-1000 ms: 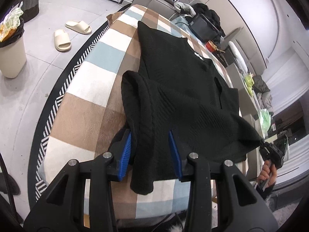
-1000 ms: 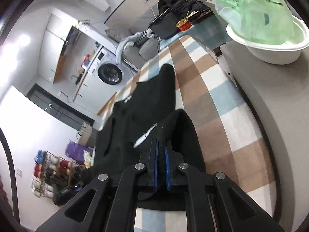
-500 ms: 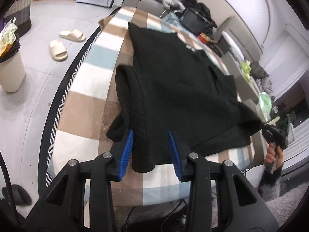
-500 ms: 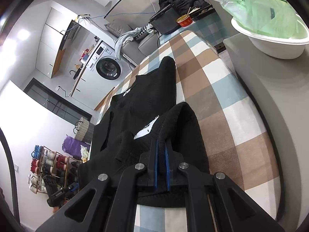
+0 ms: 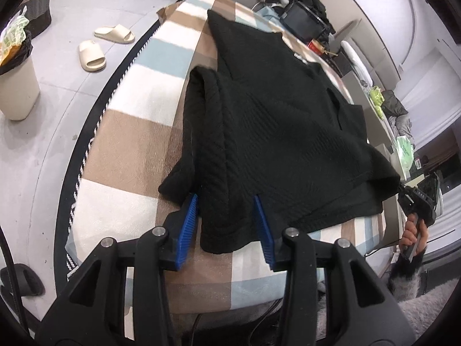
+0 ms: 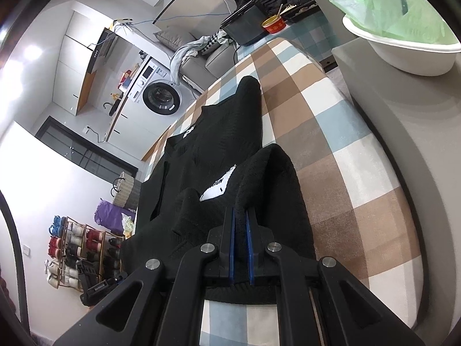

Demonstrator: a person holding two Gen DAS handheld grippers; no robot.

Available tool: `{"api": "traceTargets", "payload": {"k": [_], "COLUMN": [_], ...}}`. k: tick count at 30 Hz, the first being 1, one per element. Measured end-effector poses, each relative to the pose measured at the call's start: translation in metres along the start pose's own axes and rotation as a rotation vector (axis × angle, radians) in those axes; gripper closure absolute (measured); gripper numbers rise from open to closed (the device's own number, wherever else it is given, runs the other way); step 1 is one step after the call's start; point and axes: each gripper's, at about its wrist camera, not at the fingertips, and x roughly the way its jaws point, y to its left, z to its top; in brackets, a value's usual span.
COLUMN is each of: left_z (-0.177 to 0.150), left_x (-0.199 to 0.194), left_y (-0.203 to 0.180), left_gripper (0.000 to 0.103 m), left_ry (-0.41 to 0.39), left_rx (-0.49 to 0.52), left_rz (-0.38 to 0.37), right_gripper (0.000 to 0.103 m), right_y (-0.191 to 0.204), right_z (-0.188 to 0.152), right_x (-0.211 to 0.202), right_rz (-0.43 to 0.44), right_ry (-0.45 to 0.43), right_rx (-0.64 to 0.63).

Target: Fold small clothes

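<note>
A black knit sweater [image 5: 288,121] lies spread on the table's checked cloth [image 5: 129,132]. Its near left side is folded over into a thick strip. That strip runs between the blue pads of my left gripper [image 5: 226,219], whose jaws are opening; the fabric rests on the cloth with a slight gap at the left pad. My right gripper [image 6: 240,216] is shut on a bunched fold of the sweater [image 6: 224,132], just below its white label [image 6: 219,184]. The left wrist view shows that gripper [image 5: 417,199] in a hand at the sweater's far right corner.
Two beige slippers [image 5: 100,46] and a lined bin [image 5: 15,86] are on the floor to the left. A white bowl with a green bag [image 6: 403,49] sits on a side surface, a red cup [image 6: 273,24] and dark clutter beyond. A shoe rack [image 6: 75,245] stands low left.
The folded strip in my left gripper has sunk onto the cloth and the jaws have widened slightly. In the right wrist view the white label has come further into sight; the grip is unchanged.
</note>
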Motion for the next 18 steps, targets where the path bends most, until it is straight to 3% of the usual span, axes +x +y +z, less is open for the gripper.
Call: {"api": "traceTargets", "payload": {"k": [7,9,10,12,14,17,18], "left_z": [0.001,0.001,0.002,0.003,0.005,0.014,0.017], "left_x": [0.0,-0.002,-0.003,-0.009,-0.016,-0.027,-0.03], "left_y": [-0.003,-0.007,-0.01,-0.013,-0.018,-0.016,-0.015], "left_gripper": [0.068,0.089,0.092,0.097,0.097,0.098,0.098], "left_ry": [-0.018,-0.044,-0.053,-0.079,-0.107,-0.144,-0.158], "left_rx": [0.006,0.03,0.047,0.053,0.061,0.029,0.019], "left_rz": [0.01,0.026,0.032,0.008,-0.018,-0.076,-0.091], "right_gripper": [0.095,0.092,0.091,0.075,0.07,0.073,0.09], "right_y": [0.005,0.004,0.003,-0.001,-0.005,-0.002,-0.002], "right_z": [0.001,0.001,0.001,0.001,0.001,0.002,0.002], "right_x": [0.004,0.005,0.005,0.007,0.008,0.01,0.01], "right_rz": [0.008,0.007,0.011,0.025,0.039,0.04,0.05], "right_ry": [0.02,0.028,0.034,0.044,0.045,0.043,0.038], "right_rx": [-0.014,-0.016,-0.01,0.022,0.046,0.024,0.019]}}
